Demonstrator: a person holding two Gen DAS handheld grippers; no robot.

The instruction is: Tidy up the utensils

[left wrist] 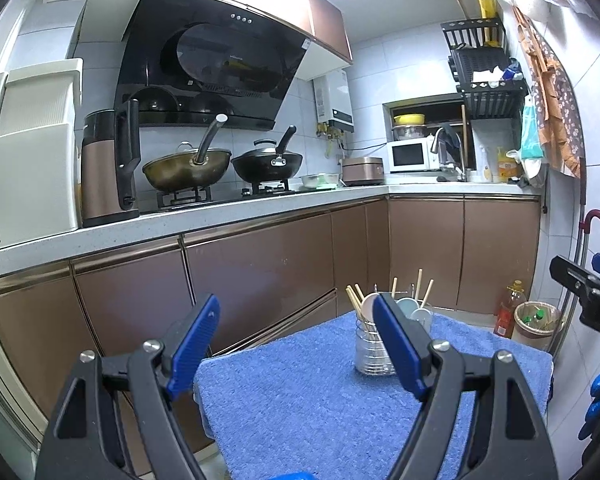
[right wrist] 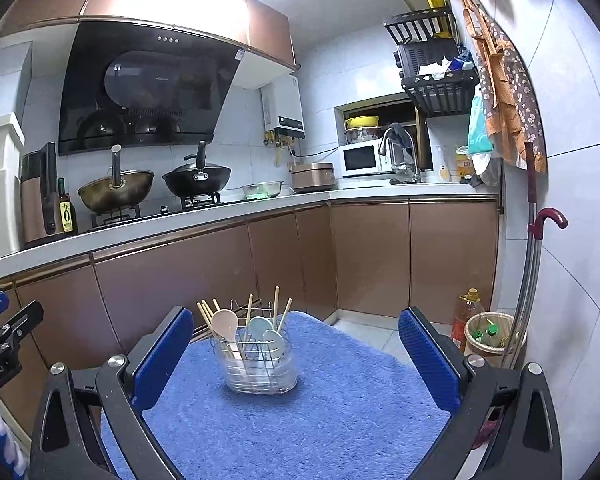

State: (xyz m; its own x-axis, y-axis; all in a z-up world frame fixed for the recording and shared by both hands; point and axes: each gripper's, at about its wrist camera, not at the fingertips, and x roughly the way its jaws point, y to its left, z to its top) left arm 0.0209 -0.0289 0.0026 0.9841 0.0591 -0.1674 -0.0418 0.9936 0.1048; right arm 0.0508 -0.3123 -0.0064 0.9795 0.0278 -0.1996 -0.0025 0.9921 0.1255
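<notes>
1. Right now I have both grippers hovering over a table (right wrist: 340,420) covered with a blue towel (right wrist: 320,432); neither one touches anything.
2. On my left gripper (left wrist: 296,344) the blue fingers (left wrist: 194,344) are spread wide with nothing between them but towel.
3. On my right gripper (right wrist: 296,360) the fingers (right wrist: 428,360) are also spread wide and hold nothing; the holder shows between them, but well beyond the tips.
4. That utensil holder (right wrist: 260,368) is a clear tub with a wire rack inside, standing upright on the towel towards its far edge.
5. Inside it I see wooden chopsticks (right wrist: 208,320) leaning left, a pink spoon (right wrist: 225,322) beside them, and two pale blue spoons (right wrist: 260,328) in the middle, with more chopsticks sticking up to the right.
6. From the left wrist view the holder (left wrist: 370,354) sits partly behind the right-hand finger, so I cannot count its contents there.
7. Behind the table runs a kitchen counter (right wrist: 220,216) with two woks (right wrist: 116,192) on the stove, and a microwave (right wrist: 362,158) in the corner.
8. On the floor by the right wall stand an oil bottle (right wrist: 466,316) and a small waste bin (right wrist: 490,336).
</notes>
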